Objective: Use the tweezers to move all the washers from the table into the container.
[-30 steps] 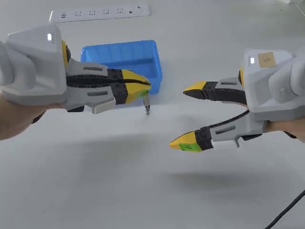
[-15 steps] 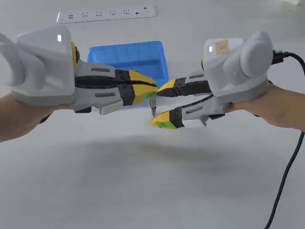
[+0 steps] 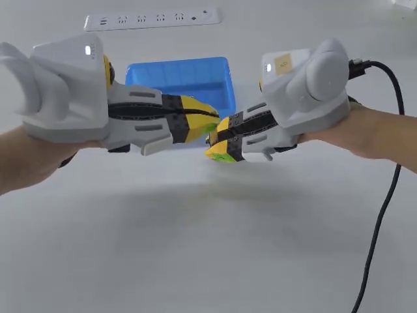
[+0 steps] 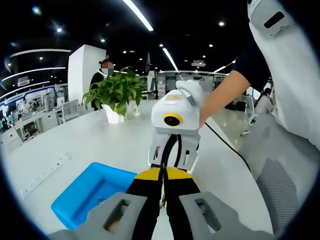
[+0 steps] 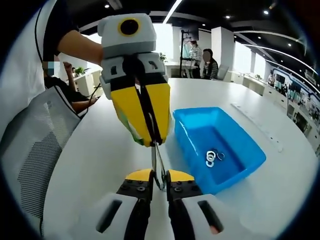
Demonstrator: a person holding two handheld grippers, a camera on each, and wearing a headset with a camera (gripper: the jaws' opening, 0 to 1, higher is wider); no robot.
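Note:
My left gripper [image 3: 212, 120] reaches in from the left, shut on thin metal tweezers [image 5: 156, 160] that point out past its yellow tips. From the right, my right gripper [image 3: 218, 147] meets it tip to tip, shut on the tweezers' free end. In the right gripper view my own jaws [image 5: 159, 176] pinch the tweezers while the left gripper [image 5: 150, 142] holds them from above. The blue container [image 3: 179, 75] stands just behind both grippers, and a few washers [image 5: 212, 157] lie on its floor. No washer shows on the table.
A white power strip [image 3: 153, 18] lies along the table's far edge. A black cable [image 3: 384, 195] trails from the right gripper toward the near right. A potted plant [image 4: 116, 92] and seated people are in the background.
My right gripper has swung left from open and apart, and shut on the tweezers' end held by the left gripper. The left gripper has stayed about where it was.

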